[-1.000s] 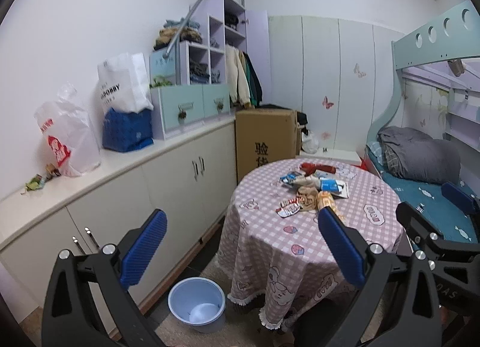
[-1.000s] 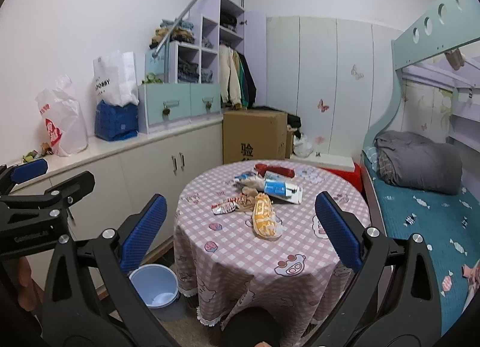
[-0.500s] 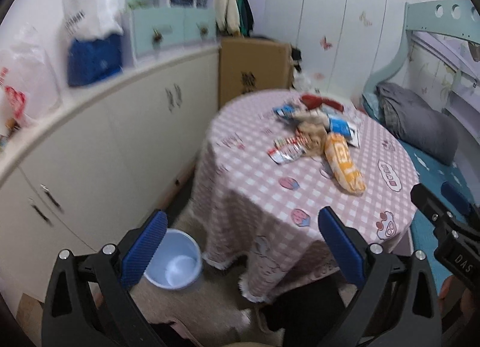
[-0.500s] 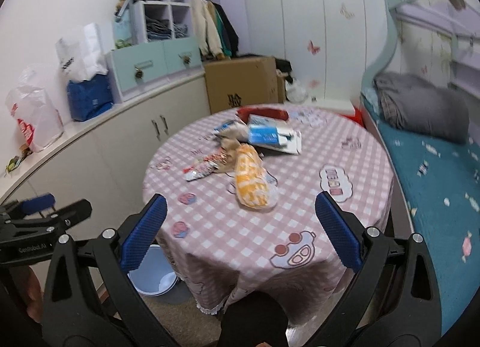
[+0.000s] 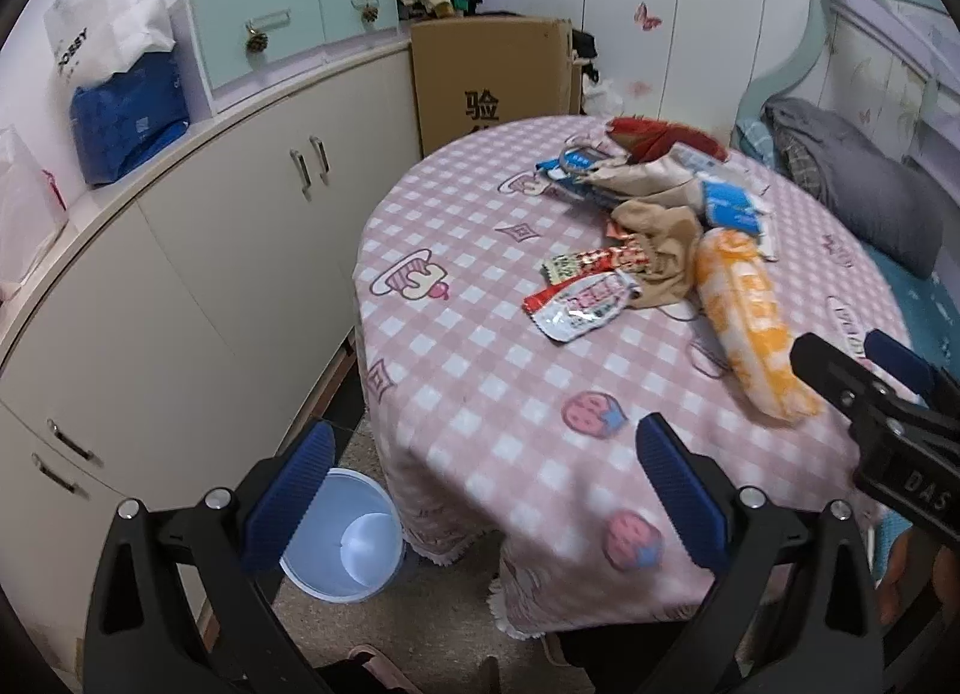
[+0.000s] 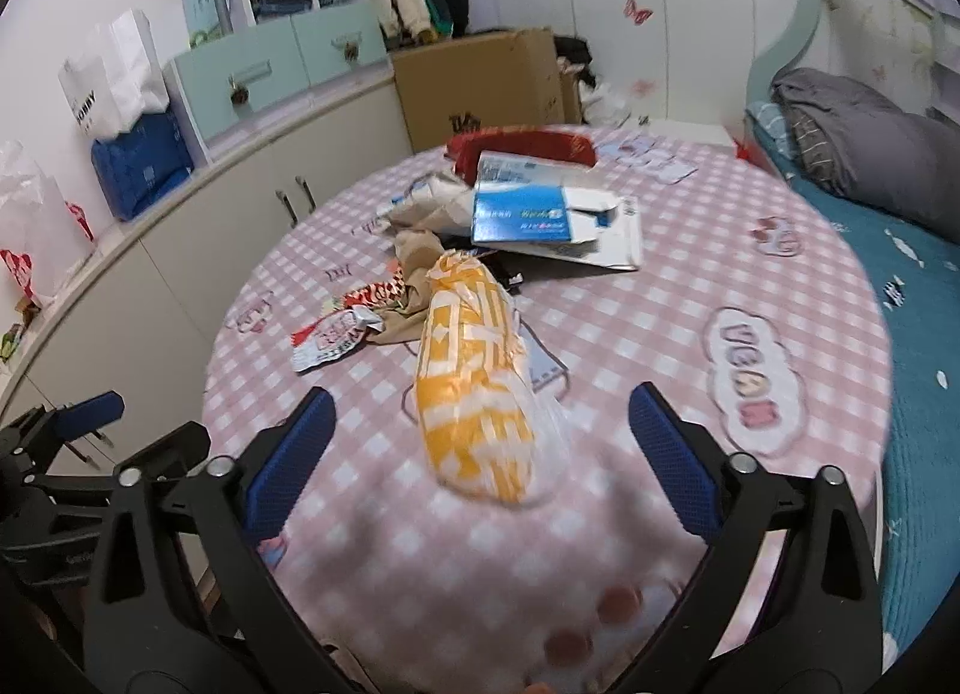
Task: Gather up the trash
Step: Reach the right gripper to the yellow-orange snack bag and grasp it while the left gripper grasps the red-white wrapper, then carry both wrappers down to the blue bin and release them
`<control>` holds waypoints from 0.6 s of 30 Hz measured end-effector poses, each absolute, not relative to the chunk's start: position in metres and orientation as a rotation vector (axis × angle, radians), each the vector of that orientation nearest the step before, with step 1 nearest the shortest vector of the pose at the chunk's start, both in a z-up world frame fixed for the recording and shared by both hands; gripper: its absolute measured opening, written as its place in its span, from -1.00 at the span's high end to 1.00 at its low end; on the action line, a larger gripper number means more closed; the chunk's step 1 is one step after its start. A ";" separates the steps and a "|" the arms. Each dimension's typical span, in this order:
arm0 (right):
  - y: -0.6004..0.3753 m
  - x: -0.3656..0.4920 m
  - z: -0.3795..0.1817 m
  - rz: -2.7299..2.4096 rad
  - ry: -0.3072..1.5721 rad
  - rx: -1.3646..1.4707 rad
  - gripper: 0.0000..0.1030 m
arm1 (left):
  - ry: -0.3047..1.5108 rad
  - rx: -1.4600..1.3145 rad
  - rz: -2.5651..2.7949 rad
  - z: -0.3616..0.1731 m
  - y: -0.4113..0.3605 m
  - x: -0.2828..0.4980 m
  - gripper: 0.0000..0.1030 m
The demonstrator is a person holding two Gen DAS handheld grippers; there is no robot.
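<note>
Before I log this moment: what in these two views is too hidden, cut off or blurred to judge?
- Blue bin, left wrist view: part hidden behind a left tongs pad; not visible in the right view.
- Orange-and-white bag, right wrist view: near end motion-blurred; contents unreadable.
- Red packet, right wrist view: front covered by the blue-and-white box.
- Table legs: hidden by the tablecloth.

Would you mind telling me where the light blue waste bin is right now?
In the left wrist view, the light blue waste bin stands on the floor at lower left, between the cream cabinets and the round table's hanging pink checked tablecloth.
</note>
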State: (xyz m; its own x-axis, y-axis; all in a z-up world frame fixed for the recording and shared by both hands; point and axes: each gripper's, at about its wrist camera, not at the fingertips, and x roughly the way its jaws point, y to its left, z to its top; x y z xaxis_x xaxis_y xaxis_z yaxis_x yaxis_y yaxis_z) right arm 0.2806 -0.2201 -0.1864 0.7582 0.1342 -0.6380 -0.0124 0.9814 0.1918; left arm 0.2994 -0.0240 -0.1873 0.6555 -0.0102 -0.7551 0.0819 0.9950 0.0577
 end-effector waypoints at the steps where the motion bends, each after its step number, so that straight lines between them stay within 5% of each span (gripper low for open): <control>1: -0.219 0.286 -0.189 0.088 0.718 0.181 -0.74 | 0.861 0.098 -0.055 -0.190 -0.025 0.306 -0.92; 4: -0.218 0.303 -0.201 0.116 0.769 0.174 -0.34 | 0.882 0.121 -0.075 -0.200 -0.031 0.326 -0.91; 5: -0.219 0.307 -0.205 0.128 0.780 0.178 0.13 | 0.885 0.126 -0.087 -0.201 -0.034 0.331 -0.91; 14: -0.236 0.310 -0.207 0.151 0.762 0.243 0.18 | 0.909 0.166 -0.229 -0.214 -0.064 0.381 -0.90; 18: -0.237 0.310 -0.207 0.149 0.760 0.244 0.19 | 0.926 0.198 -0.265 -0.223 -0.072 0.397 -0.43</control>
State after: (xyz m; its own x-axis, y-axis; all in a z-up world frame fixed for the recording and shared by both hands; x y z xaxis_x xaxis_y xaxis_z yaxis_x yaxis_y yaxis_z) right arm 0.3101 -0.2366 -0.2073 0.7160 0.2211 -0.6622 -0.0452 0.9612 0.2721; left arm 0.3974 -0.0719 -0.2226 0.5721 -0.1394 -0.8083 0.3088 0.9496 0.0548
